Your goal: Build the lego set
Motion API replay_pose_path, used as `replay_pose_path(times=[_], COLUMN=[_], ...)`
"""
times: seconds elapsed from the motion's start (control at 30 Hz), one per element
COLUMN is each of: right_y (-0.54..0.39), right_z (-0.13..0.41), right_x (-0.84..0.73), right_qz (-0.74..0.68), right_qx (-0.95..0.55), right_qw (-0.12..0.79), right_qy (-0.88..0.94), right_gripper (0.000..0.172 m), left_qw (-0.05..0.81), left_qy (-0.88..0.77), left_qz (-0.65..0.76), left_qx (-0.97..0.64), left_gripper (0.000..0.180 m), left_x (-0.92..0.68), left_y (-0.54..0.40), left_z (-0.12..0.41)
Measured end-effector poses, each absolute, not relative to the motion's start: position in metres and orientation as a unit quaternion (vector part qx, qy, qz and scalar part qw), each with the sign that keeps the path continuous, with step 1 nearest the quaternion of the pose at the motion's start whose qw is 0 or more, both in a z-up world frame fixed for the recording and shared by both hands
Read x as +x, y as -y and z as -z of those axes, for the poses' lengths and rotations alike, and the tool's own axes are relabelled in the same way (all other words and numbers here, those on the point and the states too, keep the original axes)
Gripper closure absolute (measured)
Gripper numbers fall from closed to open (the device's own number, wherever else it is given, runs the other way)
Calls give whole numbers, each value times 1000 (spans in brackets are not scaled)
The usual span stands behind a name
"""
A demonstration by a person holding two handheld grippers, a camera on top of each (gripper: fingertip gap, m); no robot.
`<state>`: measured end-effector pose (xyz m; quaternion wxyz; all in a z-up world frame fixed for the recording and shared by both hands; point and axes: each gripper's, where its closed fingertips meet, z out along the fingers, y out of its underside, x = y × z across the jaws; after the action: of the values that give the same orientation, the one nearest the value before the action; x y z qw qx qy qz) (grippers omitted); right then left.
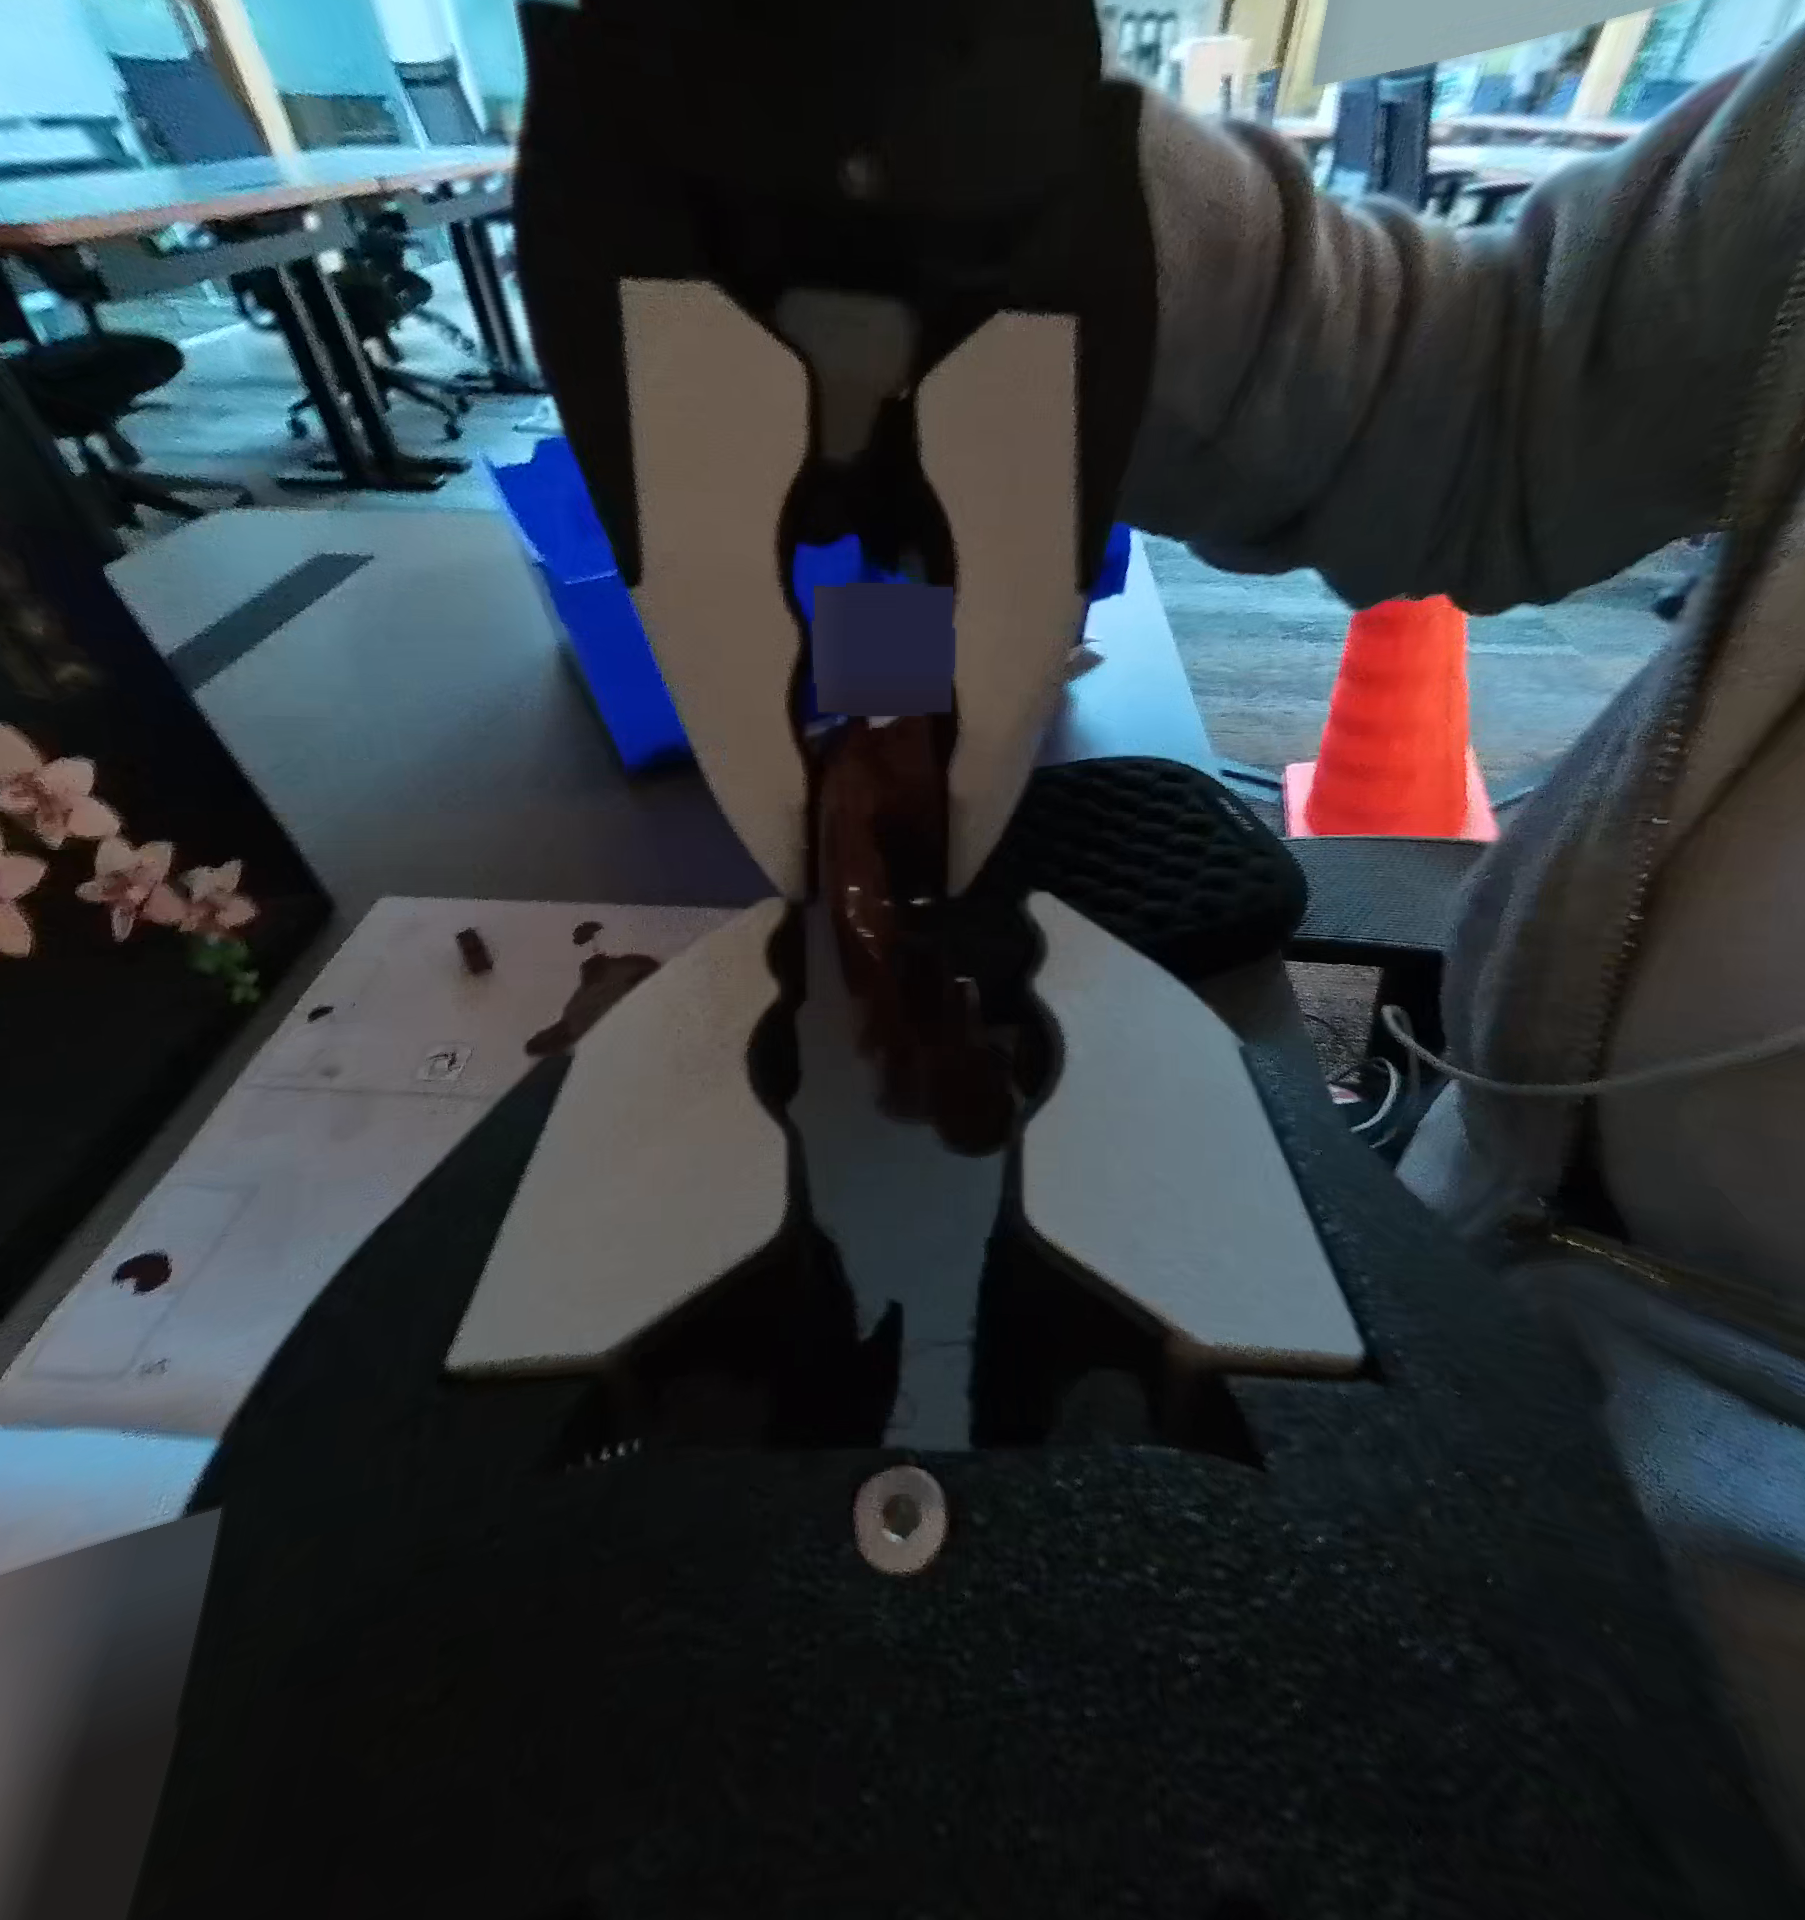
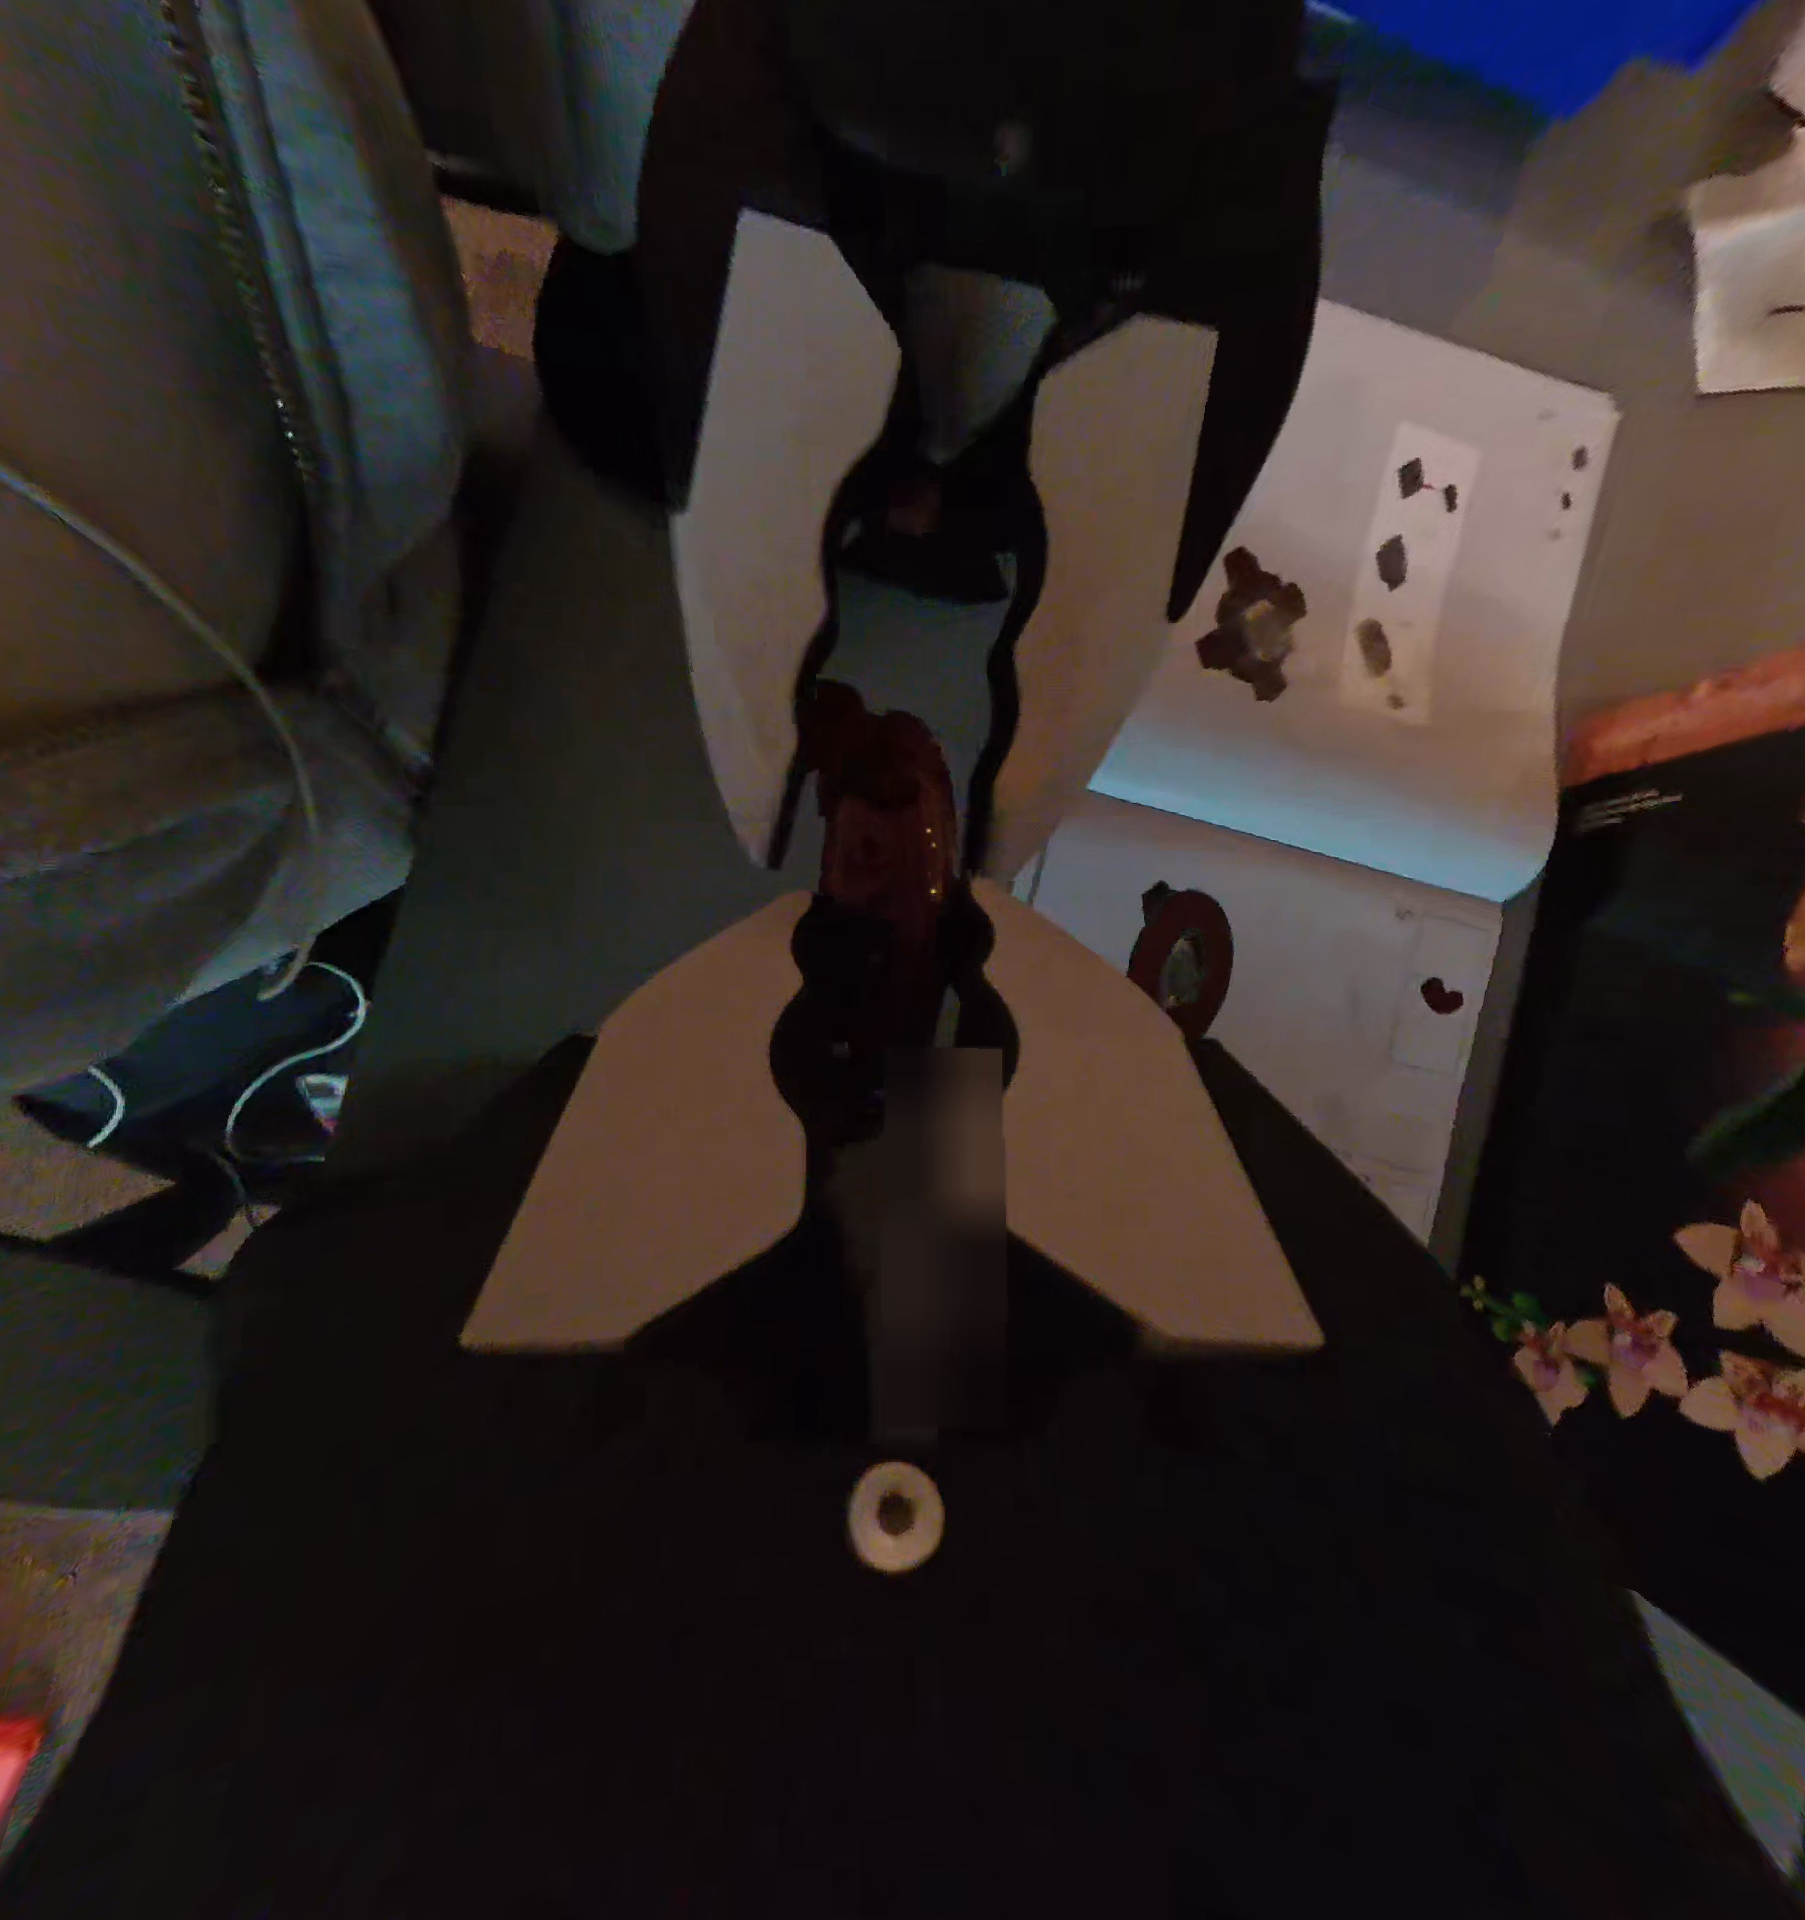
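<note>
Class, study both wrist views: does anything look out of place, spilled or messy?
Yes. Dark reddish-brown bits lie scattered like spills across the white paper sheet on the table, and a matching dark brown piece spans both grippers.

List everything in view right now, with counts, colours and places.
long piece: one, glossy dark red, between both grippers
small pieces: several, dark red, scattered on the sheet
sheet: one, white, on the grey table
box: one, black with pink orchids pictured, beside the sheet
bin: one, blue, far end of the table
cone: one, orange, on the floor
chair: one, black mesh, at the table
left gripper: open around the long piece
right gripper: clamped on the long piece
sleeve: grey, behind the right gripper
</note>
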<state>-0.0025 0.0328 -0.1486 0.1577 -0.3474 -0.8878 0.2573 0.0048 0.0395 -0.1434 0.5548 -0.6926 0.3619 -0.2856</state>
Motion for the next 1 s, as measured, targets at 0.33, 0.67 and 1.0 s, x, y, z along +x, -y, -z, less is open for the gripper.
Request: replay_pose_path(times=[0.33, 0.67, 1.0], right_y=[-69, -178, -210], right_z=[120, 217, 262], right_x=[-19, 10, -2], right_qz=[-337, -181, -153], right_qx=[-466, -762, -832], right_qw=[351, 424, 328], right_qy=[739, 454, 421], right_gripper=[129, 163, 156], left_qw=[624, 686, 683], left_qy=[-236, -93, -77], left_qz=[218, 111, 127], left_qx=[-713, -713, -715], left_gripper=[163, 163, 163], left_x=[-41, -98, -103], left_y=[-56, -72, -74], left_z=[139, 150, 153])
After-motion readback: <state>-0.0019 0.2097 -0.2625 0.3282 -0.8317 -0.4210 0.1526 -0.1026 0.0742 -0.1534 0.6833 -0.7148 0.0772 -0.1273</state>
